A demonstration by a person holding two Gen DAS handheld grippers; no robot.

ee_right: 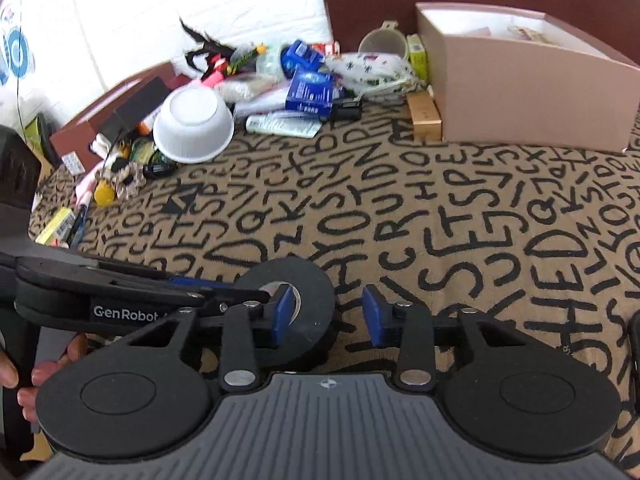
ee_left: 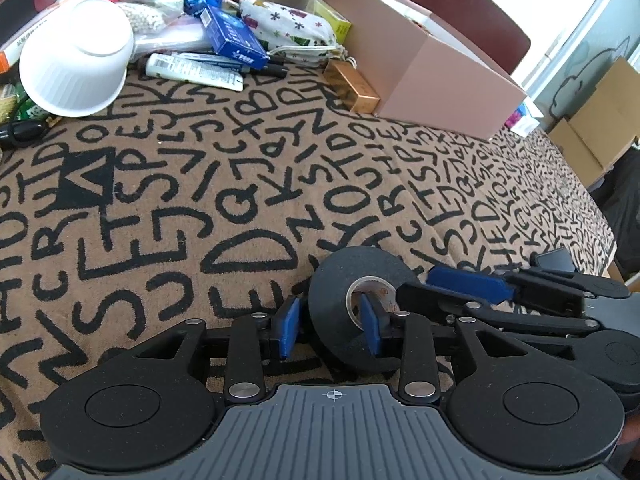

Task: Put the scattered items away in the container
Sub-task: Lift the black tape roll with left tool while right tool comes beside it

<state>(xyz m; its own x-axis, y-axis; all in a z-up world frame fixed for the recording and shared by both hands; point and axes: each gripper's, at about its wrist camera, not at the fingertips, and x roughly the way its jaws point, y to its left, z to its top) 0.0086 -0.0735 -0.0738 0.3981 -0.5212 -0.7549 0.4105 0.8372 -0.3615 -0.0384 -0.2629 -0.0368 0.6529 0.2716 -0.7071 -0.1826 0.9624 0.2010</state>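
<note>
Left fingers [ee_left: 289,327] clamp tape roll [ee_left: 340,280] wall | right fingers [ee_right: 283,314] straddle it, apart

Around the letter-printed cloth

A tan cloth [ee_left: 200,200] printed with black letters is lying flat across the whole surface. A dark red board [ee_left: 480,8] is standing upright along the cloth's far edge. Brown cardboard boxes [ee_left: 600,120] are sitting off the cloth's far right side, with a pale panel bearing a cloud outline [ee_left: 580,60] rising behind them. A white brick wall [ee_right: 160,8] is running beyond the cloth's far left corner, carrying a blue round sticker [ee_right: 16,52].
</note>
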